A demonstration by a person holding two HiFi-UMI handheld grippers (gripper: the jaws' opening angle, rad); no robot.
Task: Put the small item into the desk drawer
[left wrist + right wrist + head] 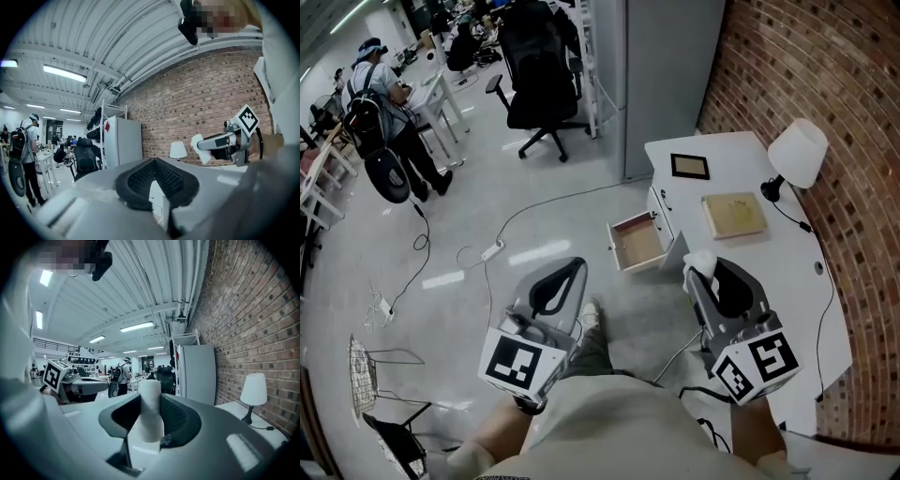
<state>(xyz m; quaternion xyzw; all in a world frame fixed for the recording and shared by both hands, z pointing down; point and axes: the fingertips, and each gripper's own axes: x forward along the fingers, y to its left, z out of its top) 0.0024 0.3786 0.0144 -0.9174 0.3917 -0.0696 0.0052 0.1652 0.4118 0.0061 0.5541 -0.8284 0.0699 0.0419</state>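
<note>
1. The brick wall (pixel 787 84) is rough, red and matt, with paler mortar lines.
2. The floor (pixel 544 187) is smooth and grey, glossy enough to mirror the ceiling lights.
3. The desk (pixel 727 150) has a smooth, matt white top, and the bottom of its drawer (pixel 637 242) looks like pale wood.
4. The board (pixel 734 215) looks like light, unpolished wood.
5. The left gripper (pixel 154 161) and right gripper (pixel 150 397) have matt grey plastic shells, and the pads (pixel 140 178) are black and finely ribbed.
6. The small item (pixel 150 420) is white, matt and smooth.
7. The ceiling (pixel 117 42) is ribbed sheet metal, painted pale.
</note>
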